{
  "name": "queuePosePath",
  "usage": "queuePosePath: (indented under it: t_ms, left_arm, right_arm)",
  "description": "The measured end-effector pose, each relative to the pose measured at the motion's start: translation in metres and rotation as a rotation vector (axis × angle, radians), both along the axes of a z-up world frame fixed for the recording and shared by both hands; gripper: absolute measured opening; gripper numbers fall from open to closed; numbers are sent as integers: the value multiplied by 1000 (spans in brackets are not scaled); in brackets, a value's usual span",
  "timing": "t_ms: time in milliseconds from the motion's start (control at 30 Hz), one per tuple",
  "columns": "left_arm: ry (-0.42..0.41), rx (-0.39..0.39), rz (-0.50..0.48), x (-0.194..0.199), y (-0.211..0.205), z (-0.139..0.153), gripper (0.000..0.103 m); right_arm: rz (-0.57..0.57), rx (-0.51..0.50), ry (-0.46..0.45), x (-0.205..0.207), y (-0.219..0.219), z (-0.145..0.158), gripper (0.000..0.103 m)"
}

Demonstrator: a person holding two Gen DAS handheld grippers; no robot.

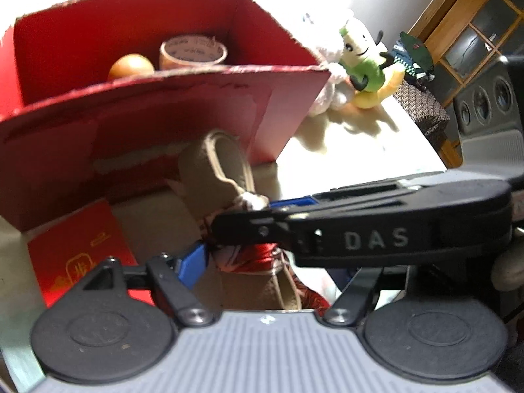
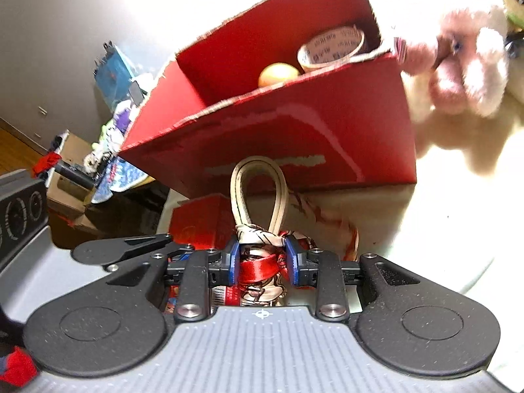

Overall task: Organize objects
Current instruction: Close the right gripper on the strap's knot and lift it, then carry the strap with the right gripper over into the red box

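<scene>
A red cardboard box [image 1: 137,124] [image 2: 294,131] stands open on the white table, holding an orange ball [image 1: 131,65] [image 2: 278,73] and a tape roll [image 1: 193,50] [image 2: 330,47]. A beige bag with a looped handle [image 2: 258,193] [image 1: 216,163] and a red patterned scarf [image 2: 262,265] [image 1: 252,258] tied at its base lies in front of the box. My right gripper [image 2: 263,262] is shut on the scarf knot at the handle's base. It crosses the left wrist view [image 1: 229,226]. My left gripper [image 1: 193,262] sits at the same bag; only one blue pad shows.
A small red box [image 1: 75,255] [image 2: 199,222] lies left of the bag. Plush toys stand right of the big box: a pink-white one [image 2: 458,75] and a green-white one [image 1: 363,59]. A speaker [image 1: 484,98] and clutter lie beyond the table edge.
</scene>
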State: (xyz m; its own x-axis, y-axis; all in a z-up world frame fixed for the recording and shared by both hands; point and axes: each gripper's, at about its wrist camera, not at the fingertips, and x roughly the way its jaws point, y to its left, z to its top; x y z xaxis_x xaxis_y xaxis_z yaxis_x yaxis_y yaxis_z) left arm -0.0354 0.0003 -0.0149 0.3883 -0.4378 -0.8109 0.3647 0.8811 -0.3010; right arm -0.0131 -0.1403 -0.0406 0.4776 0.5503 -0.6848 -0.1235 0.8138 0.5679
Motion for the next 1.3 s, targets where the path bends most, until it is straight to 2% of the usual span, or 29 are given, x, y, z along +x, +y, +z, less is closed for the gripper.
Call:
queuePosePath:
  t_ms: [233, 467, 633, 933, 1100, 1300]
  left_arm:
    - [-85, -5, -14, -5, -6, 30, 69]
    - [-224, 4, -11, 0, -1, 74, 69]
    - [-294, 0, 6, 11, 10, 106, 69]
    - [-491, 105, 62, 27, 16, 159, 69]
    - [-551, 150, 125, 36, 27, 173, 69]
    - [-550, 175, 203, 50, 46, 170, 69]
  right_arm:
    - [-23, 12, -95, -7, -5, 22, 30]
    - [-56, 86, -188, -1, -12, 52, 30]
    - [-42, 84, -286, 12, -7, 81, 30]
    - [-22, 141, -427, 50, 4, 131, 30]
    - [-3, 194, -467, 70, 12, 143, 30]
    - [34, 214, -497, 89, 32, 140, 30]
